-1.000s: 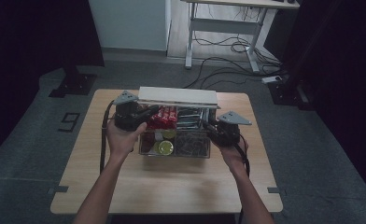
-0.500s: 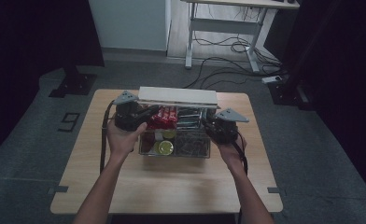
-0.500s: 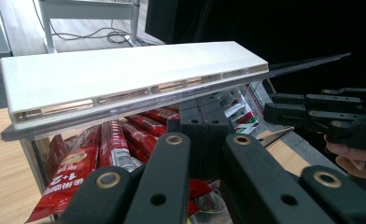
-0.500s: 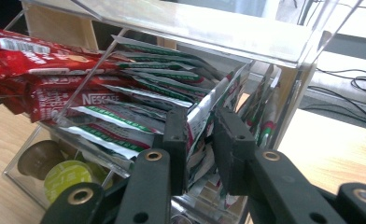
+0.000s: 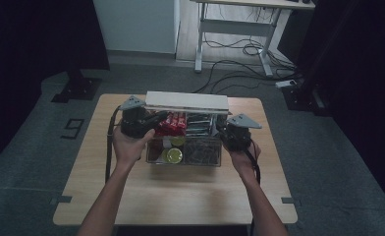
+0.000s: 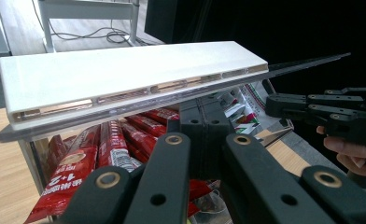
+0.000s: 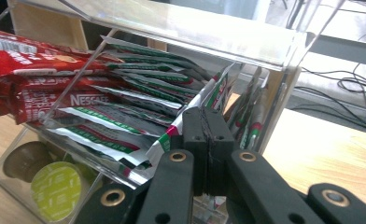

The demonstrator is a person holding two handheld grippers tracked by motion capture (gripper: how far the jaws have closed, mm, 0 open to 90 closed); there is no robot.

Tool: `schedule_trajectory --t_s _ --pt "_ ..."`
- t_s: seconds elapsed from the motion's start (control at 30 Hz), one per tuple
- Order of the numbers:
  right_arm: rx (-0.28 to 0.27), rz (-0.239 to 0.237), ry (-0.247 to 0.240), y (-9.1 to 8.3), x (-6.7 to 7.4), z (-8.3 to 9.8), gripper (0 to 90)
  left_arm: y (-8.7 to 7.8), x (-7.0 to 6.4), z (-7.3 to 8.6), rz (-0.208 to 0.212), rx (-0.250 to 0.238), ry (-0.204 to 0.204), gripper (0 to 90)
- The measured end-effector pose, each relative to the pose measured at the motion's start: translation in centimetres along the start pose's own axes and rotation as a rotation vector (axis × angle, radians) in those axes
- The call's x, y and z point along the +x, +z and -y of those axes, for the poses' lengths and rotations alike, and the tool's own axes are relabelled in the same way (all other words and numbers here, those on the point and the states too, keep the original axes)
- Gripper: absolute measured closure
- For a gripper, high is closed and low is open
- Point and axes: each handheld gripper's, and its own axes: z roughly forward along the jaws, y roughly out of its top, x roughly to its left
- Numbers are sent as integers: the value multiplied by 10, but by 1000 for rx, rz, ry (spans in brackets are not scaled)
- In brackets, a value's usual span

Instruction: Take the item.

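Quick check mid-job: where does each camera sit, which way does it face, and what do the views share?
High view: above the person's side, looking forward and down on the table; both forearms, left gripper, right gripper.
Left gripper view: along shut jaws toward the white lid; the other hand.
Right gripper view: along shut jaws into the clear box.
Shared: red sachets.
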Motion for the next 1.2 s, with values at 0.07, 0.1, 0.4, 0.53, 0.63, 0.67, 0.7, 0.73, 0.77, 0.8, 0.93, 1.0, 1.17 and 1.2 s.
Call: schedule_trajectory --t_s 0.07,0.1,0.4,0.53,0.63,0.67,0.7,0.73,0.77,0.8,0.93,1.0,1.17,1.2 --pt "-2 -5 -3 -1 0 0 893 0 0 0 0 0 0 900" --pt "-5 -6 -2 -2 1 0 893 0 0 0 1 0 0 900" --pt "-29 -27 -4 -12 1 -2 893 0 0 0 0 -1 0 900" --pt "-27 -49 -8 -12 2 0 890 0 0 0 -1 -1 1 900" --pt "-26 -55 -32 -12 7 0 888 0 0 0 -1 0 0 900" --pt "-26 -55 -35 -11 8 0 888 0 0 0 -2 0 0 900" --pt "-25 -57 -38 -11 9 0 887 -1 0 0 -3 0 1 900" --pt "-25 -56 -38 -11 9 -1 887 -1 0 0 -2 0 1 900" --pt "-25 -54 -38 -11 9 -1 885 -1 0 0 -2 -1 1 900" --pt "-25 -54 -38 -11 9 -1 885 -1 0 0 -2 -1 1 900" --pt "-22 -41 -40 -10 8 0 839 -1 0 0 -1 -2 1 900" --pt "-6 -35 -37 -7 7 0 812 -1 0 0 -2 -2 1 900" --pt "24 -25 -29 0 6 2 783 -1 0 0 0 -4 0 900" --pt "30 -19 -29 1 6 2 785 -1 0 0 0 -4 0 900"
